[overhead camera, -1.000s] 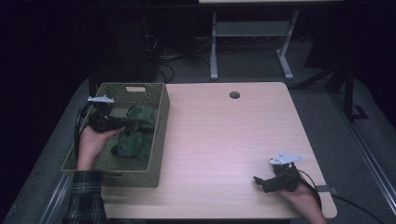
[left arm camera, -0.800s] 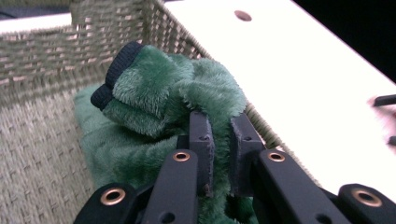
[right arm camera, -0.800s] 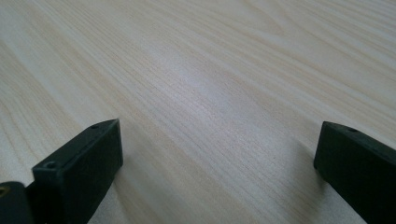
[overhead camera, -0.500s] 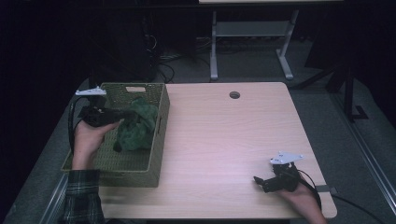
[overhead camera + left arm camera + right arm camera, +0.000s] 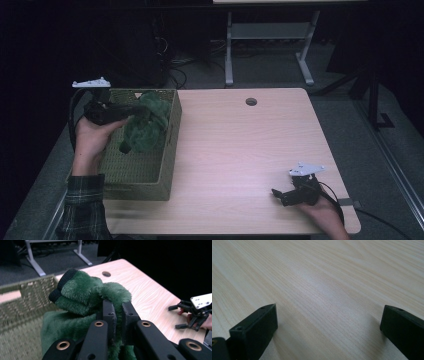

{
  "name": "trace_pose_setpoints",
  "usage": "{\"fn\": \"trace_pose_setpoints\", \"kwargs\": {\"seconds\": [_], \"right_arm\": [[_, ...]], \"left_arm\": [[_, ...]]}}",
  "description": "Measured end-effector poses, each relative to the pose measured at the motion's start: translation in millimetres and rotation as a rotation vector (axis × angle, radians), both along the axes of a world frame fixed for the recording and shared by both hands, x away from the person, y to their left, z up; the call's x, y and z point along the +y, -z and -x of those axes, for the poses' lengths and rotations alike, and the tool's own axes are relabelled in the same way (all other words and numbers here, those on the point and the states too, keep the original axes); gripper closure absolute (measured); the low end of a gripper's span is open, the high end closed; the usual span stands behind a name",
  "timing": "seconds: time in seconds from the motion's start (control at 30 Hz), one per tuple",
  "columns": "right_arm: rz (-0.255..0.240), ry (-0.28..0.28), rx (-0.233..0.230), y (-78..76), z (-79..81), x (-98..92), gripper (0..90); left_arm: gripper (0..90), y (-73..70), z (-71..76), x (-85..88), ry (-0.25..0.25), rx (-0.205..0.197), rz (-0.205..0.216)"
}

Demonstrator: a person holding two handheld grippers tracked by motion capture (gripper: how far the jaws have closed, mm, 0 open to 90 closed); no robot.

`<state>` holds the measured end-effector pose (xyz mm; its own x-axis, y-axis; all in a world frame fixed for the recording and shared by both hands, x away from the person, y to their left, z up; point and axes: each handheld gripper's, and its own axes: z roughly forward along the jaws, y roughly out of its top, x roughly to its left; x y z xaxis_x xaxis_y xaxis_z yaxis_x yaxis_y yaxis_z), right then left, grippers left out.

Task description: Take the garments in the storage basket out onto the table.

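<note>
**Left gripper clamps green plush above wicker basket**

Left gripper [image 5: 117, 307], its two black jaws drawn close together, pinches a fold of a dark green fluffy plush cloth with a black ribbed cuff [image 5: 85, 295]; its jaws have just been closing, with the plush between them. Seen from the high view, the left gripper [image 5: 131, 111] holds the green plush [image 5: 146, 125] so that it hangs over the far part of an olive-green rectangular woven basket [image 5: 140, 187], the lower end dangling inside the walls. That basket sits at the left edge of a pale wood-grain table [image 5: 240, 150], which has a round cable hole [image 5: 251, 102] near its far edge. Near the table's right corner on the person's side, the right gripper [image 5: 280, 196] rests low over the bare wood, well apart from the basket. Its jaws stand wide apart, with nothing between them but tabletop [image 5: 324, 290].
</note>
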<state>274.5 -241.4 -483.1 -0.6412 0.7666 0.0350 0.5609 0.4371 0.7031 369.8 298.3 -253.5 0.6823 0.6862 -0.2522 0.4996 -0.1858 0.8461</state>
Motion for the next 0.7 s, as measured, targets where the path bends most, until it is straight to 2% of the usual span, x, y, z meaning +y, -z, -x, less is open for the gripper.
{"fn": "trace_pose_setpoints", "kwargs": {"seconds": [0.37,0.57,0.7], "right_arm": [[0.0,0.0,0.001,-0.1,0.0,0.0,0.9],[-0.001,0.001,0.002,-0.2,0.1,0.1,0.9],[0.0,0.0,0.001,-0.1,0.1,0.0,0.9]], "left_arm": [[83.8,-30.9,6.3,-16.7,0.031,-0.072,0.028],[83.8,-37.6,8.6,-28.9,0.058,-0.095,0.057],[83.7,-36.5,8.5,-40.9,0.078,-0.1,0.053]]}}
